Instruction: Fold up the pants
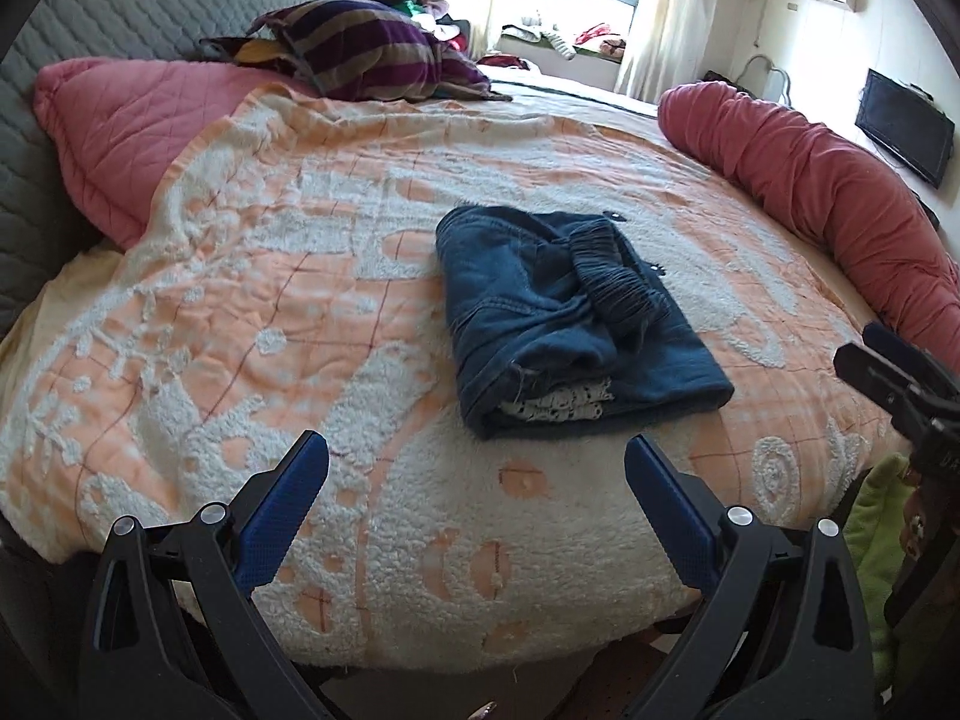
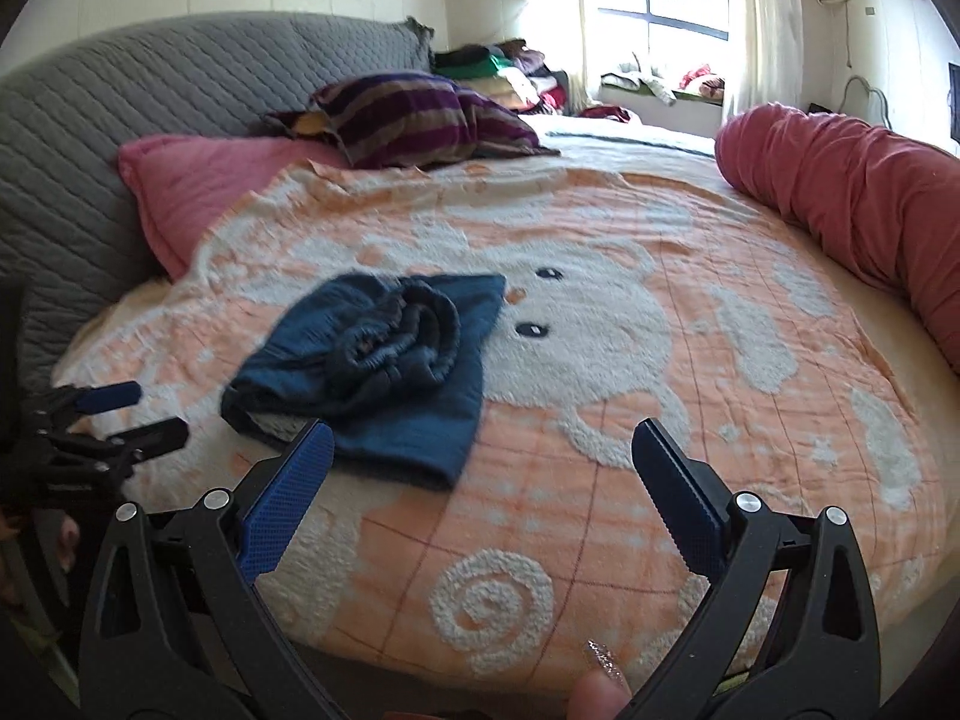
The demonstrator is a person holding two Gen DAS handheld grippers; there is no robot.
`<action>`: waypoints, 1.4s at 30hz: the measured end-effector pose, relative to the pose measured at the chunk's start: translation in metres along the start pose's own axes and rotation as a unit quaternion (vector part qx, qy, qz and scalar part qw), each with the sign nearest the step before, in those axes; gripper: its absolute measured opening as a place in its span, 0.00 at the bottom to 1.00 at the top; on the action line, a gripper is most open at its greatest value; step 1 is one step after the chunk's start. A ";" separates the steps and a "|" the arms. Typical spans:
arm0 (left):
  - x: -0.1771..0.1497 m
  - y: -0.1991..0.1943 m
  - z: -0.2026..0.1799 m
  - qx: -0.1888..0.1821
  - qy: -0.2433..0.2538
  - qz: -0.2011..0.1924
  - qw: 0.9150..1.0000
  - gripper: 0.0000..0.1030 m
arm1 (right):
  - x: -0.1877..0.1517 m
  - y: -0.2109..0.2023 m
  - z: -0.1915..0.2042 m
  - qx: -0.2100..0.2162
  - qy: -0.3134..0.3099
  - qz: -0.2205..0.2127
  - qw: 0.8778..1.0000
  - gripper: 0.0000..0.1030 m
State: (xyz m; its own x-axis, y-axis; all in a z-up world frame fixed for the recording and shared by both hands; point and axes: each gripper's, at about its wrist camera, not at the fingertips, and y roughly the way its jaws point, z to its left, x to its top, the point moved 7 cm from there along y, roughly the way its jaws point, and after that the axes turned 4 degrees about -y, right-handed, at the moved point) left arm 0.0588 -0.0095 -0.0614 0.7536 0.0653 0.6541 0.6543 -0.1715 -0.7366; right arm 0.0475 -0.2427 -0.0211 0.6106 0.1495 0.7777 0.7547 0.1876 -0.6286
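Observation:
Dark blue pants lie folded into a compact bundle on the orange and white blanket, elastic waistband on top. In the right wrist view the pants lie left of centre. My left gripper is open and empty, held just short of the bundle's near edge. It also shows at the left edge of the right wrist view. My right gripper is open and empty, to the right of the pants; its left fingertip overlaps the bundle's near edge in the view. It also shows at the right edge of the left wrist view.
A pink pillow and a striped pillow lie at the head by the grey headboard. A long red bolster runs along the right side. Clothes are piled by the window. A green cloth hangs at the near right edge.

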 end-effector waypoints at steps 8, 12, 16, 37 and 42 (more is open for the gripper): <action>-0.008 0.012 0.004 0.006 -0.002 0.014 1.000 0.96 | -0.018 0.020 -0.002 -0.003 0.017 0.034 0.999 0.91; -0.009 0.015 0.003 0.007 -0.003 0.017 1.000 0.96 | -0.019 0.020 0.000 0.002 0.012 0.034 0.999 0.91; -0.010 0.015 0.004 0.007 -0.004 0.018 1.000 0.96 | -0.021 0.022 0.001 0.007 0.012 0.039 0.999 0.91; -0.004 0.008 0.006 0.011 -0.004 0.013 1.000 0.96 | -0.019 0.020 0.003 0.013 0.014 0.039 0.999 0.91; -0.004 0.006 0.007 0.013 -0.003 0.012 1.000 0.96 | -0.019 0.020 0.002 0.012 0.015 0.038 0.999 0.91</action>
State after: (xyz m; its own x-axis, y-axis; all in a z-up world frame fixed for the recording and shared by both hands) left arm 0.0602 -0.0044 -0.0699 0.7693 0.0683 0.6352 0.6375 -0.1470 -0.7563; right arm 0.0506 -0.2396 -0.0480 0.6730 0.1346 0.7273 0.7003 0.2005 -0.6852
